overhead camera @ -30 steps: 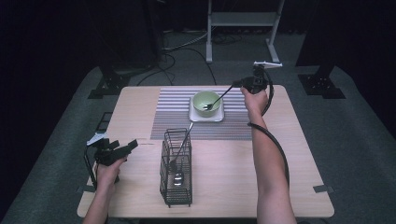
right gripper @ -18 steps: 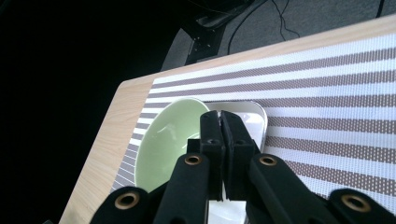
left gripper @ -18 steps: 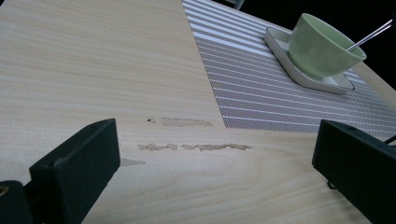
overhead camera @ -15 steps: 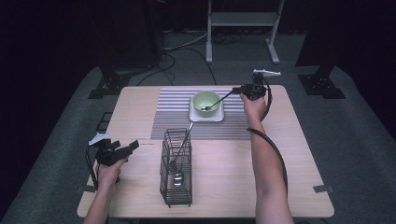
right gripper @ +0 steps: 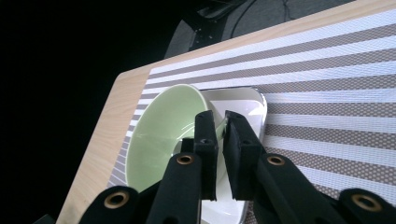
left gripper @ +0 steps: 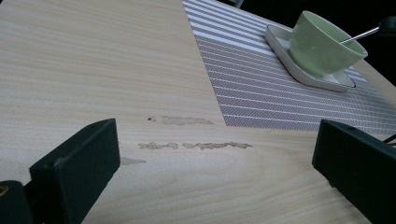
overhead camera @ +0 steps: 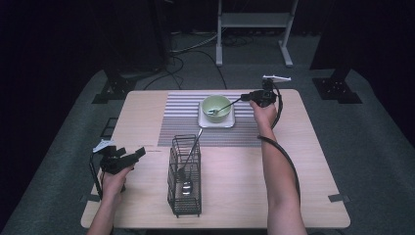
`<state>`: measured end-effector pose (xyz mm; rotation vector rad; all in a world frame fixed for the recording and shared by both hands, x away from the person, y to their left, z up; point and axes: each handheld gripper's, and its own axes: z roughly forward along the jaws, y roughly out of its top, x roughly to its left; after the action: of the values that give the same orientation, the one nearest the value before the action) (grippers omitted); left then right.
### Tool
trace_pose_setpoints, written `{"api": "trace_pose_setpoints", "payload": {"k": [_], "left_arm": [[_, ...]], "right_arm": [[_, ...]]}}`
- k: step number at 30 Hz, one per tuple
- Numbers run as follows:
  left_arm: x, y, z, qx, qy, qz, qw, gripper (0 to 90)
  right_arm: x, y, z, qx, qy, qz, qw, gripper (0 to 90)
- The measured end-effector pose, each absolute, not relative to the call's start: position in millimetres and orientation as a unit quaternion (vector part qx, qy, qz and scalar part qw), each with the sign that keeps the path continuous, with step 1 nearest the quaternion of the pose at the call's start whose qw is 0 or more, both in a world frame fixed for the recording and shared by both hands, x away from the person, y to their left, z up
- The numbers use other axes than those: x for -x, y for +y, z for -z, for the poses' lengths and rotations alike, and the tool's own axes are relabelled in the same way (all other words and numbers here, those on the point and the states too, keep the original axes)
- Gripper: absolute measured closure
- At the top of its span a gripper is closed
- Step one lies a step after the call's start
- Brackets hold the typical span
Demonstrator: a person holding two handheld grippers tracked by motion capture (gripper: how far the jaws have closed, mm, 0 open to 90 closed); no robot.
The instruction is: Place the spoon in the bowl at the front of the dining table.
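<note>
A: OK, high view first. Where's the spoon (overhead camera: 226,105)?
B: Scoop end down in the bowl (overhead camera: 217,107), handle slanting up over the bowl's right rim, long axis left to right. Its end meets the right claw (overhead camera: 244,98) just right of the bowl.
A: Left claw (overhead camera: 139,152)?
B: Well left of the bowl and nearer the person, low over the table (overhead camera: 147,107). The right hand is the nearer one by far. The rack (overhead camera: 185,181) sits on the person's side of the bowl, apart from it.
A: Left gripper view?
B: Left claw (left gripper: 215,158) wide open, nothing in it. Bowl (left gripper: 322,44) far ahead, spoon (left gripper: 359,35) handle sticking out past its rim.
A: Right gripper view?
B: Right claw (right gripper: 220,121) is a slit apart; its jaws have just been opening. No handle visible between the pads, so I judge the spoon let go. Bowl (right gripper: 159,130) lies right under the tips, on its plate (right gripper: 243,100).
A: Room to back off?
B: Yes, free mat (right gripper: 327,93) on the bowl's right; the table edge is further on.
</note>
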<state>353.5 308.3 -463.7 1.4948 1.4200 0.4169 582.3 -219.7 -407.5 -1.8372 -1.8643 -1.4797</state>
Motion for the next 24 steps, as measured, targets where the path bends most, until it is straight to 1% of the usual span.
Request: {"api": "trace_pose_setpoints", "payload": {"k": [6,18,24], "left_arm": [[-354,307,464,-0.617,0.587,-0.172,0.496,0.0],[-353,306,463,-0.620,0.585,-0.174,0.494,0.0],[-354,307,464,-0.618,0.587,-0.175,0.493,0.0]], "right_arm": [[-582,-221,405,0.605,-0.622,0.492,0.071,78.9],[-572,-231,400,0.596,-0.634,0.487,0.077,64.3],[-564,-234,400,0.590,-0.642,0.482,0.081,59.7]]}}
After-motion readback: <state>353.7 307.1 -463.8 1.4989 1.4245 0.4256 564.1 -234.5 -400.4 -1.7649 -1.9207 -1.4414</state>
